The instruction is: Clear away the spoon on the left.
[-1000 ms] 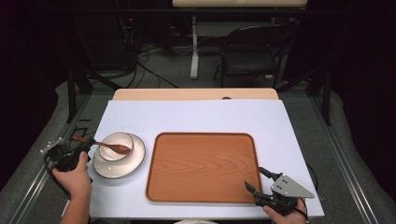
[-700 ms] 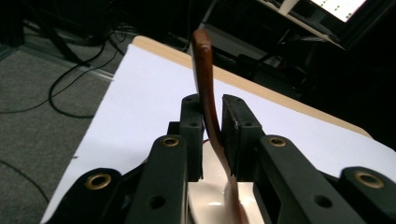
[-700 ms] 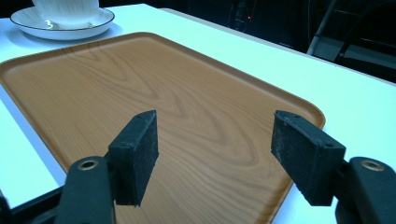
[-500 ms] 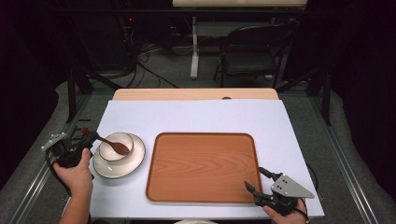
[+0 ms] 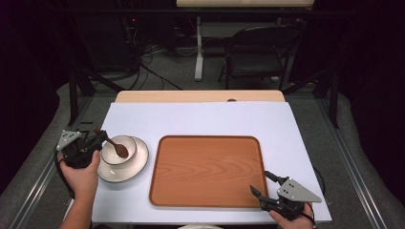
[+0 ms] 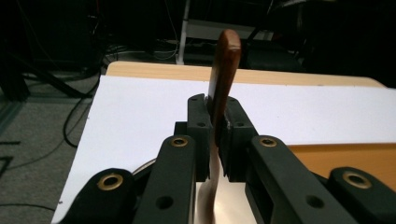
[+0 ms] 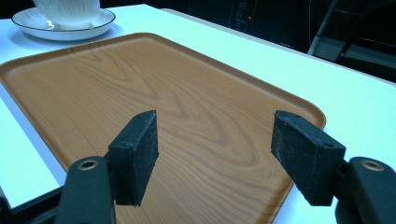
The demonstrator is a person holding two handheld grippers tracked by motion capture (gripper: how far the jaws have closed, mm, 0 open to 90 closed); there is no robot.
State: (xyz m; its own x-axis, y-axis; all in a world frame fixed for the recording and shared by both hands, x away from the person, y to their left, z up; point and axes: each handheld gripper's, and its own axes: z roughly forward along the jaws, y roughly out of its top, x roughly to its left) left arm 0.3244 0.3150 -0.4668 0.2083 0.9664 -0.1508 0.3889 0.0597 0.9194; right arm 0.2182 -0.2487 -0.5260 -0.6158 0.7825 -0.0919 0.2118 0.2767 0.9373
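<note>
High view, left to right: left tool point(image 5: 98, 138), closed on the handle of a wooden spoon point(image 5: 113, 146); spoon bowl rests inside the white cup point(image 5: 120, 151) on its saucer point(image 5: 136, 164), near the left edge of the white surface point(image 5: 205, 119). Long axis runs from the tool down and rightward into the cup, handle end outward. Left gripper view: handle point(image 6: 224, 74) pinched between the jaws. Wooden tray point(image 5: 207, 171), bare. Right tool point(image 5: 265, 183), wide open, holding nothing, at the tray's near right corner. Judged progress: spoon gripped, not yet lifted clear; transfer remains.

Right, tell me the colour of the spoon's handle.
Dark reddish-brown wooden spoon handle, clearest in the left gripper view.
</note>
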